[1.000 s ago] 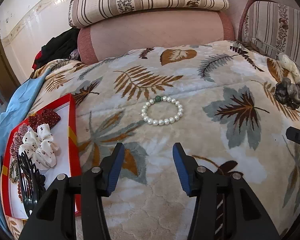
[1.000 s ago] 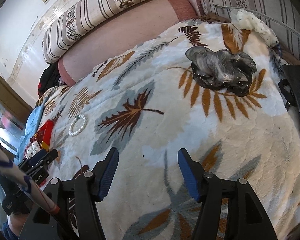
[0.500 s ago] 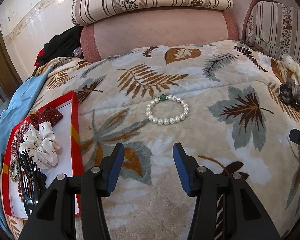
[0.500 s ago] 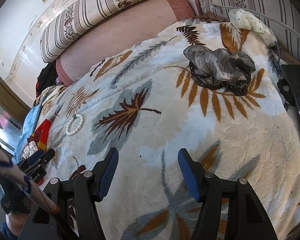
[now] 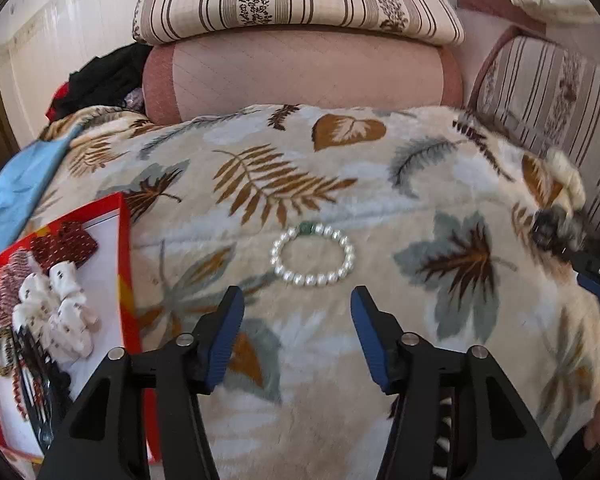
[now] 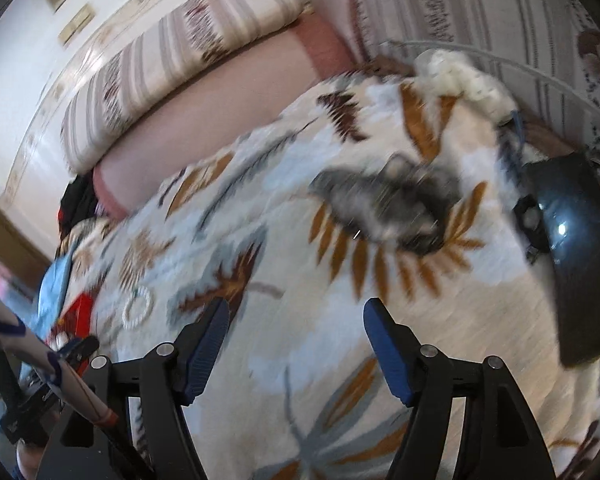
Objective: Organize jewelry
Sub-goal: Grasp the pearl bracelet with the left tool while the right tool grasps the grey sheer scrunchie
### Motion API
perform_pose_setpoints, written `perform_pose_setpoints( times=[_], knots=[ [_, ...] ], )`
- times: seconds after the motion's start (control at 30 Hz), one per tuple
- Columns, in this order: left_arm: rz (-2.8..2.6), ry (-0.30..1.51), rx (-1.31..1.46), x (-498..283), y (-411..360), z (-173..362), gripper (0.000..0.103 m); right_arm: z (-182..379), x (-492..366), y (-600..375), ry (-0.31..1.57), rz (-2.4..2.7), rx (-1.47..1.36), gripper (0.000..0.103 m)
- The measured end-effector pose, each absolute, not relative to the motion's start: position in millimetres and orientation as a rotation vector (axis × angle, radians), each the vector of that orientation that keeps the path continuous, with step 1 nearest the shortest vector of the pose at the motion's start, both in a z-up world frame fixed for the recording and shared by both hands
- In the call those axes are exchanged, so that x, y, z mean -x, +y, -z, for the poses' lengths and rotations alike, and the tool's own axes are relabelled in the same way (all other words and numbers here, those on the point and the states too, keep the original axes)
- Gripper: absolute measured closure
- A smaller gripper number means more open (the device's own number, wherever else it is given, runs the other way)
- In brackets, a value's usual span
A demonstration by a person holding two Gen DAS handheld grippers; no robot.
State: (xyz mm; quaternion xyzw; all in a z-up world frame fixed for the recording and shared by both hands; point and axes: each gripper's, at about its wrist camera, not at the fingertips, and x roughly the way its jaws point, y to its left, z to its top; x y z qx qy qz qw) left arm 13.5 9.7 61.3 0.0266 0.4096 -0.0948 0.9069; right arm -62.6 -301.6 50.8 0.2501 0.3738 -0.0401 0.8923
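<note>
Left wrist view: left gripper [image 5: 297, 312] fingers apart, just short of white pearl-bead bracelet [image 5: 313, 255].
Handling: light, limp, beads slippery; pinch one side.
Right gripper [image 6: 296, 328]: fingers apart, empty.

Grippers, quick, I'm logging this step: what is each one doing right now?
Left gripper: open, holding nothing, aimed at the pearl bracelet.
Right gripper: open, holding nothing, facing the grey scrunchie.
</note>
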Motion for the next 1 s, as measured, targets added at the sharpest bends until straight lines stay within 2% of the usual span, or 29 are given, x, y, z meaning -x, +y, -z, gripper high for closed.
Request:
perform_pose_setpoints(
  times=[0.13,0.43,0.53,0.57,0.6,0.63,0.67,0.73,1.0],
  knots=[
    [0.245,0.866,-0.036,-31.5,6.6,-61.0,0.042,-55.3,58.9,-324.9,0.737,0.122,-0.577,0.026],
    [0.293,0.965,-0.199,-70.4,-43.5,-8.1,0.042,-42.9,59.8,-349.3,0.750,0.162,-0.666,0.026],
    [0.293,0.965,-0.251,-79.7,-56.7,2.5,0.050,-41.4,59.4,-348.9,0.750,0.164,-0.662,0.025],
    [0.287,0.951,-0.243,-81.6,-56.4,2.1,0.063,-40.9,59.0,-349.2,0.749,0.165,-0.662,0.025],
    [0.280,0.946,-0.251,-84.0,-58.4,3.6,0.067,-40.4,58.8,-349.8,0.749,0.166,-0.663,0.025],
    [0.267,0.933,-0.264,-85.2,-60.6,4.4,0.076,-39.9,57.4,-351.3,0.750,0.169,-0.665,0.025],
    [0.262,0.924,-0.267,-86.3,-60.4,3.9,0.091,-39.4,57.5,-351.4,0.750,0.172,-0.667,0.025],
    [0.251,0.918,-0.248,-88.6,-57.7,3.6,0.094,-38.1,56.8,-353.2,0.753,0.176,-0.670,0.025],
    [0.323,0.899,0.019,-79.1,-12.5,-13.8,0.094,-38.5,52.2,-352.5,0.761,0.202,-0.640,0.021]
  ],
)
